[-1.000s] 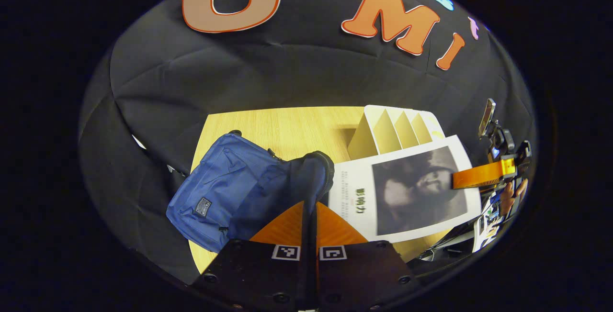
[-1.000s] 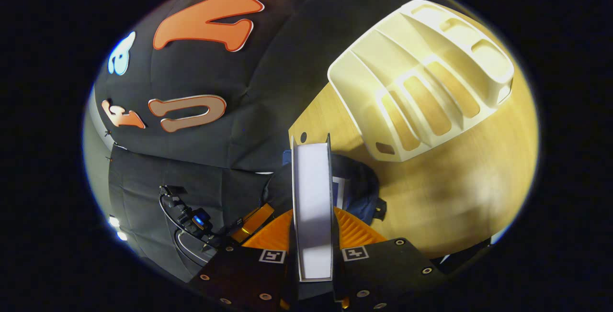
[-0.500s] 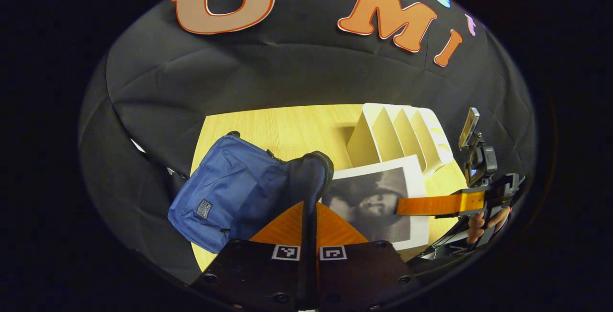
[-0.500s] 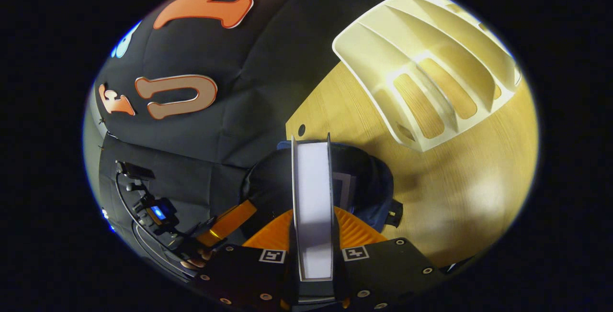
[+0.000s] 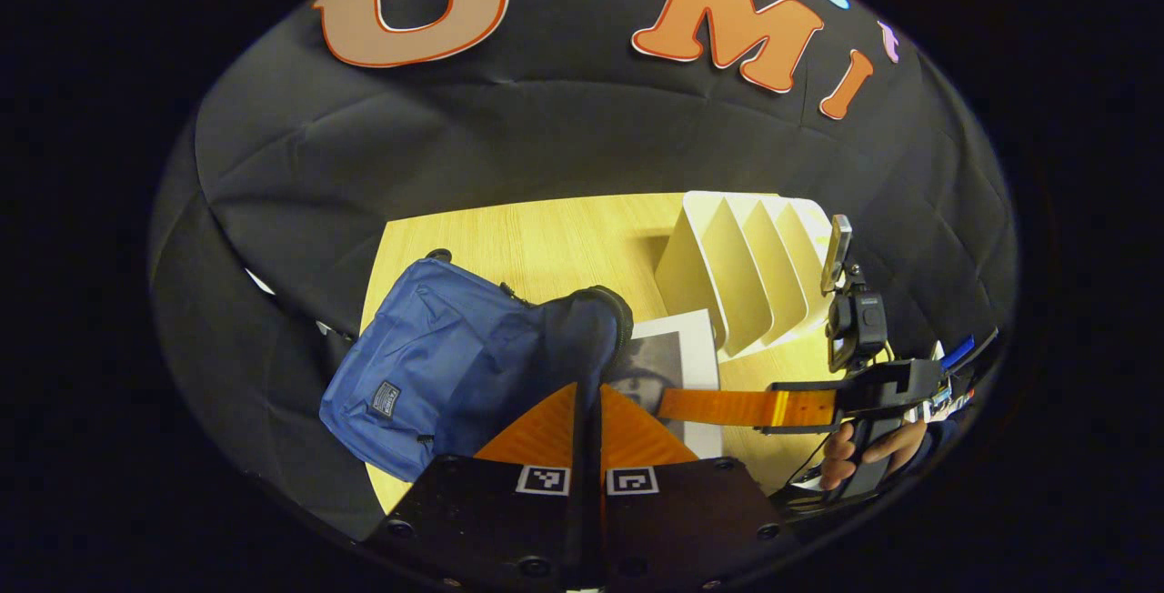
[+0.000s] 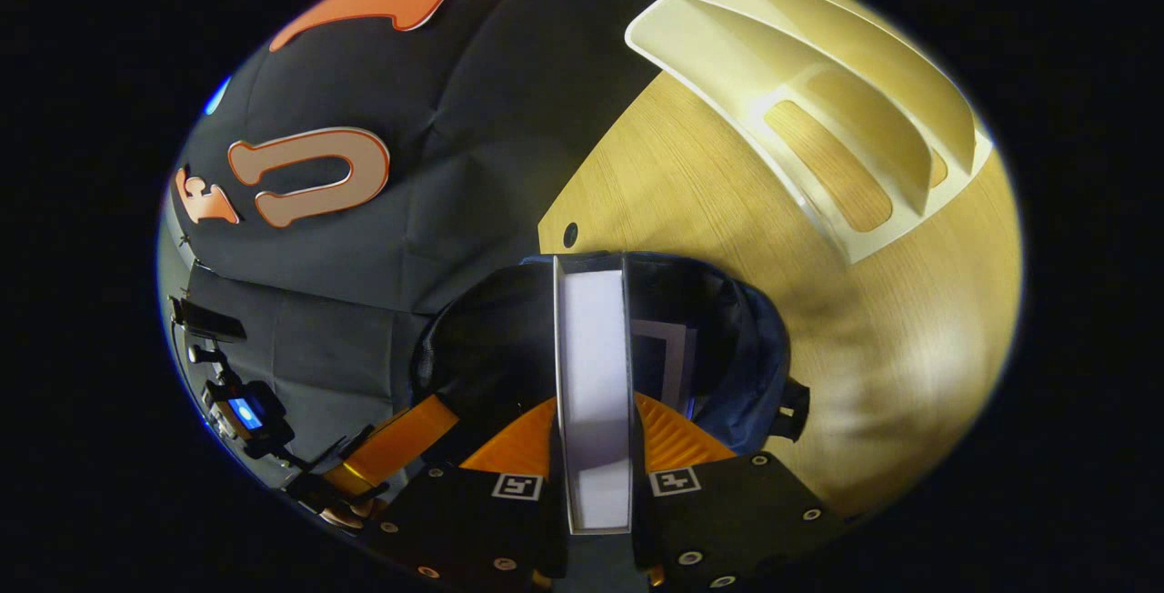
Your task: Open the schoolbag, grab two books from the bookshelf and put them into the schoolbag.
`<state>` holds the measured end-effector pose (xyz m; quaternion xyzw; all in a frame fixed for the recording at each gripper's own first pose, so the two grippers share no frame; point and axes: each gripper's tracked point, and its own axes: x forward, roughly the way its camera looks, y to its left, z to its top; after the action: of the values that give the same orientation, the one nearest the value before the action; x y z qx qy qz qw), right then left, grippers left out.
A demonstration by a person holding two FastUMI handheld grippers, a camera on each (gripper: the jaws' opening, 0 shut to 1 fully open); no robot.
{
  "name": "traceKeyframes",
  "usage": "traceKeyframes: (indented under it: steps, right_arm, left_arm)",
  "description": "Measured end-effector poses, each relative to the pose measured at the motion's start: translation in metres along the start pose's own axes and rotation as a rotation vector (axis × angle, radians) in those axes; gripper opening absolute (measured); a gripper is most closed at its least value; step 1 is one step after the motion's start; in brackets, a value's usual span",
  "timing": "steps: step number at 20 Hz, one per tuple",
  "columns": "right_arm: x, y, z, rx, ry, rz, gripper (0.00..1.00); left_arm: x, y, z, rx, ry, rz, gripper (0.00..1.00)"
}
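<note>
The right gripper (image 6: 593, 434) clamps a white-paged book (image 6: 593, 366), centre frame, its far end inside the open mouth of the blue fabric schoolbag (image 6: 727, 347). The left gripper (image 5: 589, 411), closed, appears to pinch the mouth's rim. Advance the book straight along its length; keep the opening taut. The cream slotted bookshelf (image 6: 818, 102) sits upper right on the wooden table (image 6: 909, 338).

Schoolbag (image 5: 427, 356) blue, dark lining inside. Book (image 6: 593, 375) white-edged, cover (image 5: 668, 361) white with grey photo. Bookshelf (image 5: 755, 270) cream. Table (image 6: 727, 211) light wood grain.
</note>
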<state>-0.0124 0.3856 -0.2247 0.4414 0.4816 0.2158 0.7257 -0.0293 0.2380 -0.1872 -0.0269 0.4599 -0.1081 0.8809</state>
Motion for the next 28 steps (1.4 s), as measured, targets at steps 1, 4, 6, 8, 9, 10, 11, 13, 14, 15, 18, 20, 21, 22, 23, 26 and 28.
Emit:
traceKeyframes:
  steps: [1, 4, 6, 8, 9, 10, 11, 13, 14, 15, 18, 20, 21, 22, 23, 26, 28]
  right_arm:
    - [0.005, 0.001, 0.0, 0.002, -0.006, 0.002, 0.28]
    - [0.017, 0.001, -0.001, 0.005, -0.011, 0.009, 0.28]
    - [0.024, 0.003, -0.002, 0.011, -0.014, 0.021, 0.28]
    - [0.032, 0.004, -0.004, 0.01, -0.022, 0.032, 0.28]
    - [0.036, 0.006, -0.005, 0.006, -0.026, 0.038, 0.28]
    - [0.039, 0.006, -0.007, 0.003, -0.029, 0.041, 0.28]
    - [0.043, 0.009, -0.009, -0.001, -0.026, 0.047, 0.28]
    - [0.048, 0.009, -0.015, -0.006, -0.018, 0.056, 0.28]
    - [0.05, 0.009, -0.017, -0.006, -0.013, 0.06, 0.28]
    - [0.056, 0.009, -0.023, -0.006, -0.005, 0.066, 0.28]
    - [0.068, 0.009, -0.032, -0.004, 0.0, 0.08, 0.28]
    - [0.075, 0.008, -0.035, -0.006, 0.003, 0.088, 0.29]
    - [0.079, 0.01, -0.037, -0.006, 0.006, 0.09, 0.29]
    - [0.083, 0.011, -0.037, -0.006, 0.002, 0.095, 0.29]
    - [0.089, 0.012, -0.038, -0.009, 0.003, 0.097, 0.28]
    - [0.101, 0.015, -0.043, 0.02, 0.035, 0.091, 0.29]
    - [0.102, 0.009, -0.046, 0.023, 0.052, 0.028, 0.34]
  left_arm:
    - [0.0, -0.001, 0.0, -0.002, 0.002, 0.0, 0.01]
    - [-0.001, -0.004, -0.002, -0.002, 0.002, -0.005, 0.01]
    - [-0.002, -0.007, -0.001, -0.001, 0.002, -0.007, 0.01]
    - [-0.002, -0.01, -0.002, 0.006, 0.004, -0.009, 0.01]
    - [-0.003, -0.012, -0.002, 0.013, 0.004, -0.01, 0.01]
    - [-0.004, -0.013, -0.001, 0.022, 0.004, -0.008, 0.01]
    - [-0.005, -0.014, -0.001, 0.035, 0.004, -0.006, 0.01]
    - [-0.006, -0.017, -0.001, 0.055, 0.006, -0.004, 0.01]
    - [-0.007, -0.019, 0.0, 0.062, 0.003, -0.007, 0.01]
    - [-0.006, -0.021, 0.0, 0.065, 0.005, -0.014, 0.01]
    - [-0.007, -0.024, 0.0, 0.071, 0.007, -0.027, 0.01]
    - [-0.008, -0.026, 0.001, 0.074, 0.004, -0.038, 0.01]
    - [-0.009, -0.026, 0.002, 0.076, 0.001, -0.042, 0.0]
    - [-0.01, -0.025, 0.003, 0.074, 0.0, -0.042, 0.0]
    - [-0.01, -0.025, 0.003, 0.071, 0.0, -0.046, 0.01]
    - [-0.007, -0.022, 0.003, 0.049, 0.003, -0.042, 0.01]
    - [-0.006, -0.019, 0.007, 0.047, -0.008, -0.033, 0.01]
